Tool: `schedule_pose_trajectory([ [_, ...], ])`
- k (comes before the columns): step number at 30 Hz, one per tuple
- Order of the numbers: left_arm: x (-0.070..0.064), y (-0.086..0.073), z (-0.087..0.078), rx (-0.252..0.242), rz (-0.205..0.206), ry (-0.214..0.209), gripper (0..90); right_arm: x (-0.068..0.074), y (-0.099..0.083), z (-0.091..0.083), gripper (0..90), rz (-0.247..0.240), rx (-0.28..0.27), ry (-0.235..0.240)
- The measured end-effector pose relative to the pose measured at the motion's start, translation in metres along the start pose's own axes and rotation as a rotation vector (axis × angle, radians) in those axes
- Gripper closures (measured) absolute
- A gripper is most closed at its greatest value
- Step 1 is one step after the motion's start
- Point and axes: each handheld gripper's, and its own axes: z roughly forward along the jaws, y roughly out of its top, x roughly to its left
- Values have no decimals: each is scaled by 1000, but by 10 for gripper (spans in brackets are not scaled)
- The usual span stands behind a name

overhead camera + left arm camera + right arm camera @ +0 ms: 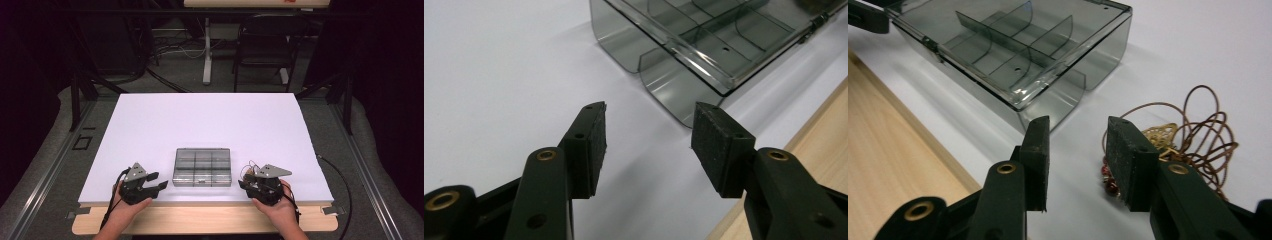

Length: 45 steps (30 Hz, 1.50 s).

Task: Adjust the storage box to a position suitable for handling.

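Smoky clear plastic box [202,167] (lid shut, its compartments look empty) sits near the table's [150,125] front edge between the left gripper [156,185] and right gripper [248,183], both with jaws apart. Tangled necklace [1193,140] lies by the right one, partly hidden.

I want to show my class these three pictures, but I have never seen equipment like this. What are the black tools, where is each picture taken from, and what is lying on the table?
A person sits at a white table and holds a hand-operated gripper in each hand: the left gripper and the right gripper. One picture looks down from above. The other two come from cameras riding on the grippers, looking along their black jaws. Between the grippers lies a clear plastic box with dividers, its lid shut. Beside the right gripper lies a tangle of jewellery, thin cord with gold and red pieces. Both grippers are open and hold nothing.
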Motion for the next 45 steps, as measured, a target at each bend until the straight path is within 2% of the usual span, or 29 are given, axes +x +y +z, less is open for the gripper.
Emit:
schedule_pose_trajectory([
  [4, 6, 0, -1, -18, -29, 7, 474, -1, -1, 3, 585, 8, -11, -13],
  [9, 8, 1, 0, -9, -20, 24, 478, -1, -1, 5, 572, -6, -3, -22],
  [16, 7, 1, 1, -8, -22, 9, 518, 3, 0, 7, 568, -18, -1, -8],
  [20, 7, 1, 0, -8, -28, -5, 550, 4, 2, 8, 643, -1, 3, 2],
  [27, 4, 1, 0, -12, -34, -26, 581, 7, 4, 7, 739, -14, 3, 23],
  [31, 3, 2, 0, -16, -24, -38, 595, 11, 6, 6, 784, -28, 2, 30],
  [45, 1, 2, 1, -14, -29, -55, 613, 18, 7, 8, 894, -57, 26, 60],
])
